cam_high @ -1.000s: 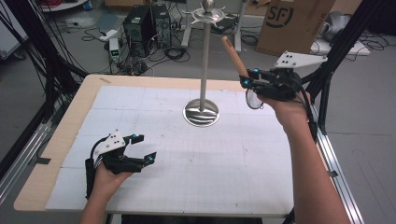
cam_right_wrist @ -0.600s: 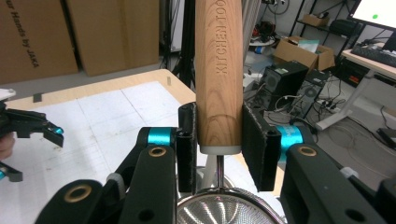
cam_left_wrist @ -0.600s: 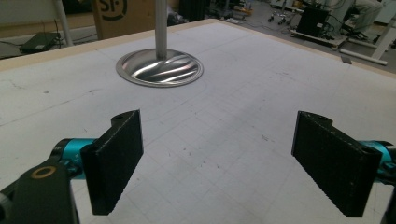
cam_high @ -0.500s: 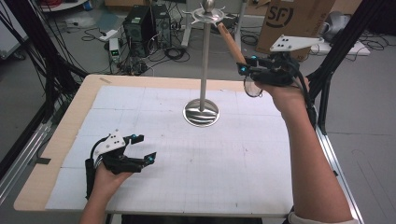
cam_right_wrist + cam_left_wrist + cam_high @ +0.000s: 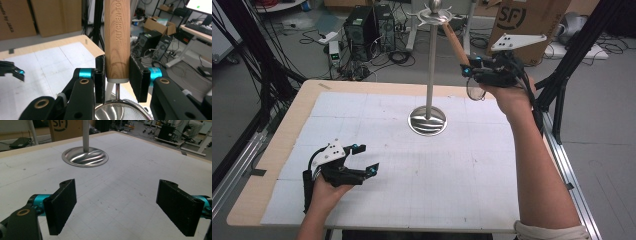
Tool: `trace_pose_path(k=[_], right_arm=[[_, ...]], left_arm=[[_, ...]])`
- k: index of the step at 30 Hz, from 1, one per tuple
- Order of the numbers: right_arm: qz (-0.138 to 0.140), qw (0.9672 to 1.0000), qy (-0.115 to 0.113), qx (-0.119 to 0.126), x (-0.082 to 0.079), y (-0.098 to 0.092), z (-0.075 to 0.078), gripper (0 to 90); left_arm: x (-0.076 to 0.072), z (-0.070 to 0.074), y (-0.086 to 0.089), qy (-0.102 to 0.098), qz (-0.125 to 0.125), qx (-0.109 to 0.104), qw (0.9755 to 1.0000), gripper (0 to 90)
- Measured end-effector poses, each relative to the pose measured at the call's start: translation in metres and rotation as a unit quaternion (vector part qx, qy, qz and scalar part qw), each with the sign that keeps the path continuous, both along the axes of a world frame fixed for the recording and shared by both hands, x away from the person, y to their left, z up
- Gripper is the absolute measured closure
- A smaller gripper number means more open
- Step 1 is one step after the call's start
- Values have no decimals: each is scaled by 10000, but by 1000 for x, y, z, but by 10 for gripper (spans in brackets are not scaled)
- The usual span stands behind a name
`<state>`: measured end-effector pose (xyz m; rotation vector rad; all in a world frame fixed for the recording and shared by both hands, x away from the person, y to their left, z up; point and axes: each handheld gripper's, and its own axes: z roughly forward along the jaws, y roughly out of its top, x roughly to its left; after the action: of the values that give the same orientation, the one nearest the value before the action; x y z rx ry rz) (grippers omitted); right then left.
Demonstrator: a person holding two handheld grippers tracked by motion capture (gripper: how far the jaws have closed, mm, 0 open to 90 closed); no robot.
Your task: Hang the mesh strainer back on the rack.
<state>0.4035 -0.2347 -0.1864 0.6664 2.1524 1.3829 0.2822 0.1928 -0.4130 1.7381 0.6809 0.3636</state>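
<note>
A metal stand [image 5: 430, 65] with a round base [image 5: 427, 121] rises from the middle of the white table mat [image 5: 452, 185]; a ring of hooks [image 5: 434, 16] tops it. My right gripper [image 5: 472, 70] is held high to the right of the pole, shut on the wooden handle [image 5: 455, 44] of a small strainer. The handle slants up toward the hooks, and the mesh bowl [image 5: 473, 90] hangs below the hand. In the right gripper view the pads clamp the handle [image 5: 117, 37] just above the mesh [image 5: 120, 112]. My left gripper [image 5: 367, 158] rests low at the front left, open and empty [image 5: 120, 207].
A cardboard box [image 5: 527, 20], a computer tower [image 5: 362, 25] and cables lie on the floor beyond the table. Black frame posts [image 5: 562, 85] stand close to the table's right edge. The stand's base [image 5: 85, 157] lies ahead of the left gripper.
My right hand has carried the strainer up and a little left, bringing the handle's tip close under the hooks. The left gripper has stayed put.
</note>
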Motion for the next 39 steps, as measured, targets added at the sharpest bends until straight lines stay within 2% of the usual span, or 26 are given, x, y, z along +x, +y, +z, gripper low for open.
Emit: trace_pose_path(k=[4, 9, 14, 25, 39], right_arm=[[-126, 9999, 113, -11, 7, -2, -4, 685], [-170, 9997, 158, 66, 11, -2, -4, 685], [-143, 9998, 156, 36, 15, 0, -4, 685], [-162, 9991, 384, -43, 33, 23, -14, 683], [-189, 9986, 484, -55, 36, 27, -16, 666]], left_arm=[[0, 0, 0, -1, -6, -4, 10000, 172], [0, 0, 0, 6, -6, 14, 10000, 172], [0, 0, 0, 4, -13, 1, 10000, 171], [-1, 1, 0, 0, -22, -41, 10000, 172], [-2, 1, 0, -10, -41, -29, 10000, 172]])
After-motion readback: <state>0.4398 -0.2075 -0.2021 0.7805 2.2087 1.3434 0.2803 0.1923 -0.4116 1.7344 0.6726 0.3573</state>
